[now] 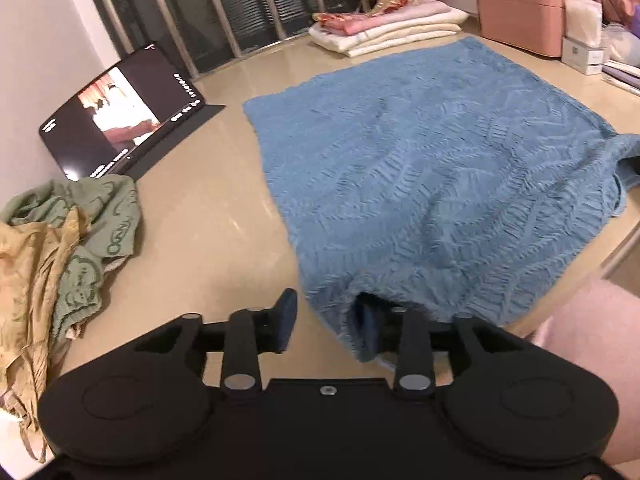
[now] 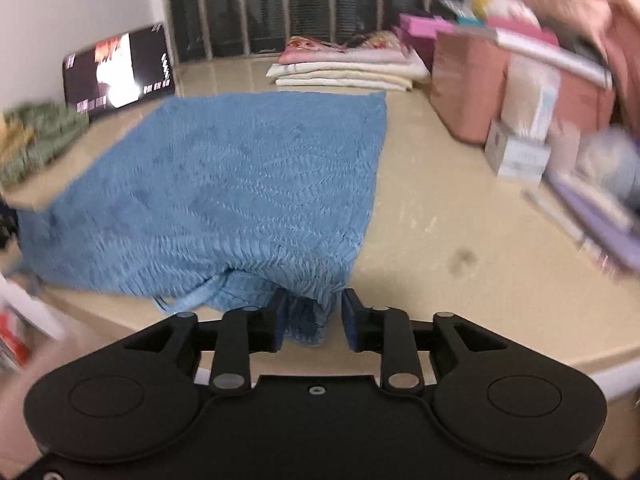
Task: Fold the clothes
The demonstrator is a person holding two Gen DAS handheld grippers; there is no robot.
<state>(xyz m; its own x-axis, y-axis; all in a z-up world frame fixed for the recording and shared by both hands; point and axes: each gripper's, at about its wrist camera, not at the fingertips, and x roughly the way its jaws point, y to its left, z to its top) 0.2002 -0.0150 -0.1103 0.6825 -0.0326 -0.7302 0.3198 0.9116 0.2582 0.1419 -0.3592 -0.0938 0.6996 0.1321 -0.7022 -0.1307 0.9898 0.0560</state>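
Across the pale, glossy table (image 1: 224, 216) a blue garment (image 1: 432, 184) lies spread nearly flat, its fabric crinkled into ribbed, shirred rows, its outline roughly rectangular and wider at the far end. One near corner droops over the table's front edge, and a thin strap (image 2: 192, 294) of the same blue trails from the hem.

At the near left corner, the left gripper (image 1: 330, 326) has its jaws parted: the cloth's corner drapes over the right finger, the left finger (image 1: 286, 316) stands clear on bare table, and nothing is pinched. At the near right corner, the right gripper (image 2: 314, 318) also stands spread, a bunched fold of the garment hanging between its blue pads (image 2: 350, 320) without being squeezed.

Left of the garment sits a crumpled heap of green cloth (image 1: 108, 216) with a printed pattern, over a tan, silky piece (image 1: 36, 264). Behind it a dark tablet (image 1: 120, 116) leans against the wall, screen lit. Beyond the garment's far edge is a neat stack of folded cream and pink linens (image 1: 384, 28), and to the right, pink boxes (image 1: 520, 12).
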